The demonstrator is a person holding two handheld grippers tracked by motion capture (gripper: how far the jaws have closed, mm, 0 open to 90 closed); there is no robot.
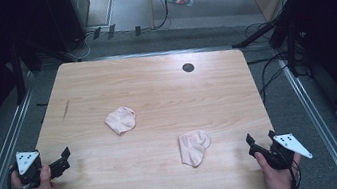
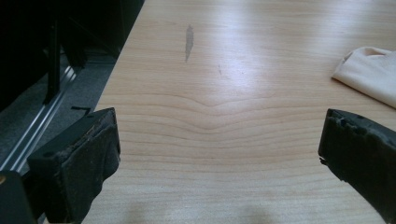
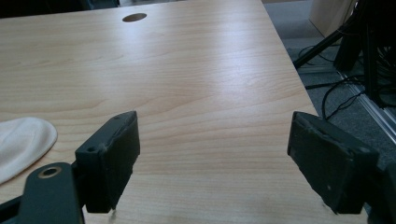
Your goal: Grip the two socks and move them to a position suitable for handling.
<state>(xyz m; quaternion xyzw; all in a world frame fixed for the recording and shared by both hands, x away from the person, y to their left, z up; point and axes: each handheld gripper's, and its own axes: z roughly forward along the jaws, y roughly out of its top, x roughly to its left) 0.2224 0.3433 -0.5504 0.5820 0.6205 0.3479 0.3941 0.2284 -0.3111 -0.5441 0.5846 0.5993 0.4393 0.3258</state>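
Two pale pink socks lie crumpled on the wooden table (image 1: 156,91). One sock (image 1: 121,120) is near the middle; its edge shows at the right of the left gripper view (image 2: 371,72). The other sock (image 1: 193,146) lies nearer the front right and appears at the left edge of the right gripper view (image 3: 21,140). A hand holds my left gripper (image 1: 65,159) (image 2: 220,121) at the front left corner, open, with bare wood between its jaws. Near the front right corner my right gripper (image 1: 260,137) (image 3: 213,123) is also open and holds nothing.
A round cable hole (image 1: 187,67) (image 3: 134,17) sits at the table's far side. A dark streak (image 1: 66,109) (image 2: 189,42) marks the wood at the left. Metal rails (image 1: 3,149), cables (image 1: 268,67) and stand legs (image 1: 259,35) lie on the floor around the table.
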